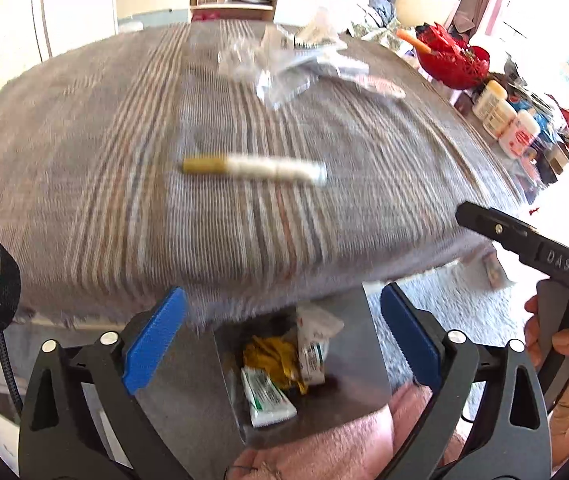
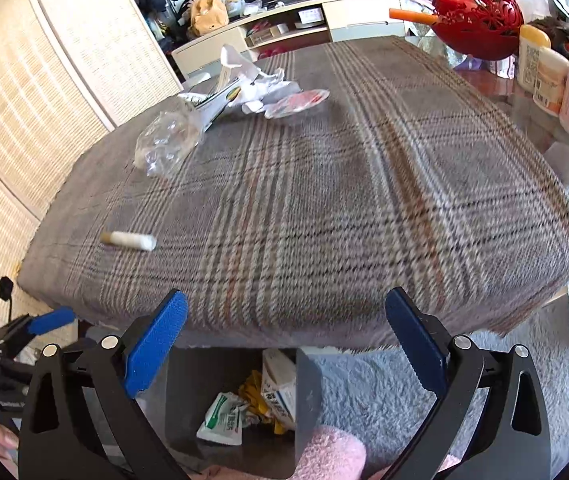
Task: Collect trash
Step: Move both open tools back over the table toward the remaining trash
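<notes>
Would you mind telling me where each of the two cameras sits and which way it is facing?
Left wrist: on the left hand-held gripper, facing forward and down over the plaid cloth at a cigarette, with the bin below; its open blue fingers show, plus a hand holding the right hand-held gripper at the right edge.
Right wrist: on the right hand-held gripper, facing likewise from further right; its open fingers show, with the left gripper at lower left.
Shared: cloth, cigarette, wrapper pile, red basket, bin.
</notes>
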Demonstrator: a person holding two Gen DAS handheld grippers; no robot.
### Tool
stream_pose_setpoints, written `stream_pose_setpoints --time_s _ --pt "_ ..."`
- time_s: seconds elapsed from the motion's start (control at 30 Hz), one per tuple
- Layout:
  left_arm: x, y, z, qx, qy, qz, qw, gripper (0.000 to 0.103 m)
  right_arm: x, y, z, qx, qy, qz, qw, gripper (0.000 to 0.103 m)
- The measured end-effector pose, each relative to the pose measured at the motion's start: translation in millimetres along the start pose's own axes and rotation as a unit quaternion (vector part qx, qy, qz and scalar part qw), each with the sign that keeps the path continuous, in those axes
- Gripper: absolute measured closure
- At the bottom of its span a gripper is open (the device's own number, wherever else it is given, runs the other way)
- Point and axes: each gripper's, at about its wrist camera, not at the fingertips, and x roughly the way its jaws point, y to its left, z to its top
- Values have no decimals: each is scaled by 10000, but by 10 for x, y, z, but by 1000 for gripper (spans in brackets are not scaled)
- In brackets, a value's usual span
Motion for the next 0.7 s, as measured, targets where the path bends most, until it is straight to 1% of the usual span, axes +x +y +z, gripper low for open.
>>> stream_pose_setpoints --time_s 0.1,0.2,0.27,0.4,0.53,0.7 --pt "66 -1 169 -79 -29 -28 10000 22 4 -28 135 -91 -127 -130 9998 3" --pt "187 12 298 -195 123 -62 9997 27 24 -79 297 -103 -267 -260 9993 3" --pt "277 19 344 -273 281 -84 9992 27 23 -106 406 -115 -368 -278 9989 3" --pt "352 20 444 -313 282 5 9991 26 55 -147 633 -135 -521 -308 9981 3" --pt "433 36 571 -425 278 49 9987 25 195 -181 851 -145 -522 -299 9981 3" --pt "542 7 719 -508 208 89 9984 24 482 -183 1090 -195 -410 -195 9988 3"
